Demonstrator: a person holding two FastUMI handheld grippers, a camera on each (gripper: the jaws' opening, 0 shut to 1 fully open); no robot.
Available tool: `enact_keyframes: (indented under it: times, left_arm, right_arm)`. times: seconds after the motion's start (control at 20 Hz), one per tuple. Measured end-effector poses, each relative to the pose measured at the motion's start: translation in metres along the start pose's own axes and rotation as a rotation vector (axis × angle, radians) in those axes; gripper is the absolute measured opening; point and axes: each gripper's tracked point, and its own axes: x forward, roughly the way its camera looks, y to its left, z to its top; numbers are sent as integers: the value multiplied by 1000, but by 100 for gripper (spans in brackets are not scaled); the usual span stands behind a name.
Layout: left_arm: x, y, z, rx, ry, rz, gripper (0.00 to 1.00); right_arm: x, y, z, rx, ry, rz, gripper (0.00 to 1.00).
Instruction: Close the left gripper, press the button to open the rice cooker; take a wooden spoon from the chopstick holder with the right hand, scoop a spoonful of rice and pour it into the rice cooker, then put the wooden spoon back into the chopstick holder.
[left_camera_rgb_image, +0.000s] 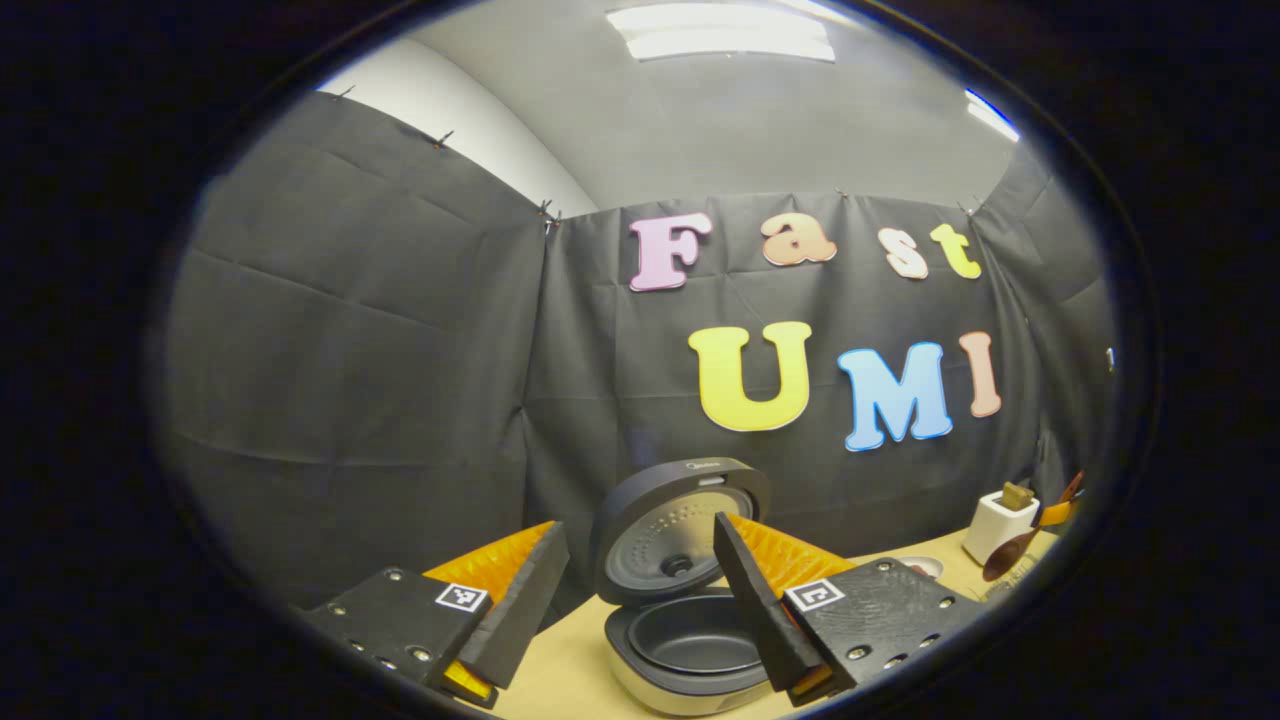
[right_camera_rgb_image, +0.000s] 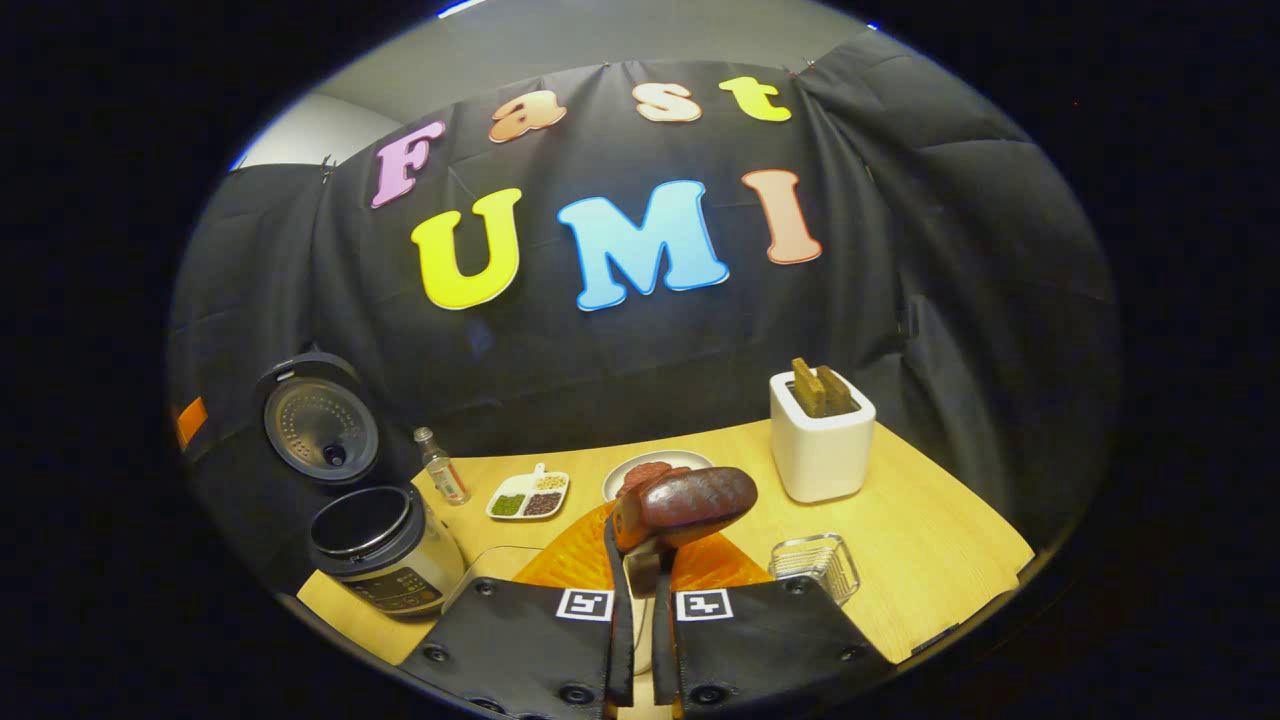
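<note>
While the right tool (right_camera_rgb_image: 640, 590) pinches the wooden spoon (right_camera_rgb_image: 682, 505) by its handle at lower centre of the right gripper view, the rice cooker (right_camera_rgb_image: 375, 545) stands lid-up at lower left. The left tool (left_camera_rgb_image: 640, 600) hangs spread before the cooker. The narrow grip may let the spoon twist and spill rice. A small bottle (right_camera_rgb_image: 442, 468), a sectioned dish (right_camera_rgb_image: 528, 497) and a plate (right_camera_rgb_image: 640, 468) crowd the tabletop (right_camera_rgb_image: 930, 540) between cooker and chopstick holder (right_camera_rgb_image: 820, 450).

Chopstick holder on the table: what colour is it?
White chopstick holder, clearest in the right gripper view.
</note>
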Motion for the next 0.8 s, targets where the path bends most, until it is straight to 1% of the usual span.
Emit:
enact_keyframes:
  times: [0.05, 0.1, 0.2, 0.25, 0.35, 0.4, 0.55, 0.65, 0.75, 0.8]
  left_arm:
    - [2, 4, -1, -3, 1, 6, 90]
    - [4, 8, -4, -6, 2, 11, 90]
    - [8, 18, -7, -10, 6, 21, 90]
    - [10, 23, -10, -13, 8, 26, 92]
    - [14, 29, -14, -23, 15, 31, 90]
    - [17, 32, -18, -27, 19, 35, 92]
    - [22, 44, -26, -37, 29, 47, 90]
    - [26, 49, -32, -44, 38, 53, 92]
    - [27, 53, -36, -47, 44, 58, 90]
    - [28, 55, -38, -44, 45, 60, 91]
  right_arm:
    - [3, 10, -4, -13, 12, 17, 5]
    - [7, 19, -8, -23, 26, 33, 8]
    - [13, 34, -19, -38, 57, 56, 8]
    - [17, 39, -26, -46, 73, 65, 9]
    - [24, 46, -37, -73, 103, 71, 9]
    - [27, 48, -40, -90, 114, 70, 9]
    - [37, 52, -56, -148, 150, 59, 9]
    - [44, 51, -66, -202, 174, 43, 8]
    - [50, 49, -76, -263, 192, 22, 8]
    - [52, 48, -81, -292, 199, 14, 8]
